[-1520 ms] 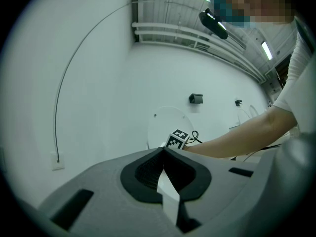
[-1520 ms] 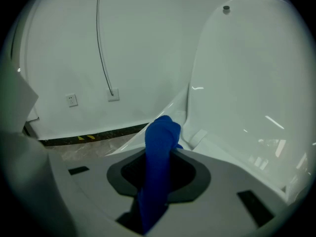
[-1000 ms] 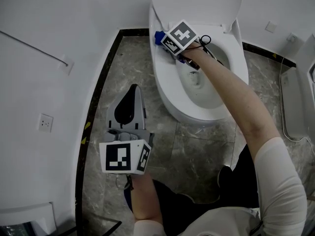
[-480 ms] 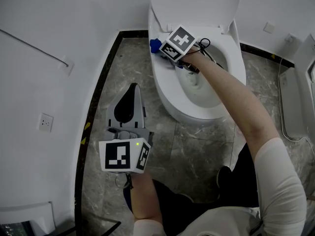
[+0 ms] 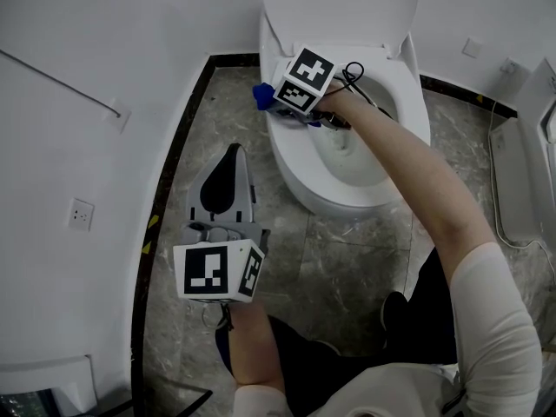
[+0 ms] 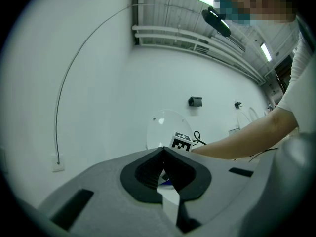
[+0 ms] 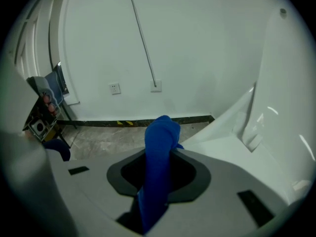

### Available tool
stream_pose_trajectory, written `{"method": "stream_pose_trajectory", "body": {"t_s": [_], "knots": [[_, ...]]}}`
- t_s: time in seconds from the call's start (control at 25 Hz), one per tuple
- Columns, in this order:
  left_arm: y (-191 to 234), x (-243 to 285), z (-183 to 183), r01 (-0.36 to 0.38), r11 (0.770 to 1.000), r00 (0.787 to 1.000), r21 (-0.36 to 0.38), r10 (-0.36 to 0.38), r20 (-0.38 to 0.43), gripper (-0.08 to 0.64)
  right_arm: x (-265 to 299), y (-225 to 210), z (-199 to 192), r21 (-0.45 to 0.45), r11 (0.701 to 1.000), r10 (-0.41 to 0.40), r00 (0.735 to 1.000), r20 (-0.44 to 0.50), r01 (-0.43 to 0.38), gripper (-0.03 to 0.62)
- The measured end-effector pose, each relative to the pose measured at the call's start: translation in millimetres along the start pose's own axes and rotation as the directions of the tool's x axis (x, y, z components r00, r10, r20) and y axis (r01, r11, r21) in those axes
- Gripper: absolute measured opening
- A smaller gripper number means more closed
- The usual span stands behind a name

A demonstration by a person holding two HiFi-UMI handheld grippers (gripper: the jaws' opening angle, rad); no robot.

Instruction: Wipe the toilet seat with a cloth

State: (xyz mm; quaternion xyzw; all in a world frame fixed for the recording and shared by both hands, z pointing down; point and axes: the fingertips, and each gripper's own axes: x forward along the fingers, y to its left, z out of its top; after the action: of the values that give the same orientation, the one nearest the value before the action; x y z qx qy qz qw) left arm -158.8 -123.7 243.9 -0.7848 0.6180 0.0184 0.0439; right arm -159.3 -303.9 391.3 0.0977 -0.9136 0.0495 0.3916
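My right gripper (image 5: 271, 99) reaches across the bowl to the rear edge of the white toilet seat (image 5: 410, 94) on my left. Its fingers are clamped on a bunched blue cloth (image 5: 261, 94) that pokes out past the rim, above the grey marble floor (image 5: 347, 250). The lid (image 5: 339, 7) stands raised. My left gripper (image 5: 230, 156) hangs over the floor beside the toilet, fingers pressed together, empty.
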Motion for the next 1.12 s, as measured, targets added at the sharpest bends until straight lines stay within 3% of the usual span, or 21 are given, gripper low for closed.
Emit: {"method": "stream_pose_trajectory", "body": {"t_s": [0.64,1.12], "knots": [[11.6,-5.4,0.3,-0.027,1.0,1.0,-0.003,0.027,0.006,0.009,-16.6,71.3,-23.0,-0.105,0.977,0.183,0.983,-0.013,-0.184,0.094],[15.6,-3.2,-2.7,-0.028,1.0,1.0,-0.01,0.028,0.005,0.009,-30.4,112.0,-41.1,-0.178,0.95,0.254,0.966,-0.043,-0.257,0.094]]}}
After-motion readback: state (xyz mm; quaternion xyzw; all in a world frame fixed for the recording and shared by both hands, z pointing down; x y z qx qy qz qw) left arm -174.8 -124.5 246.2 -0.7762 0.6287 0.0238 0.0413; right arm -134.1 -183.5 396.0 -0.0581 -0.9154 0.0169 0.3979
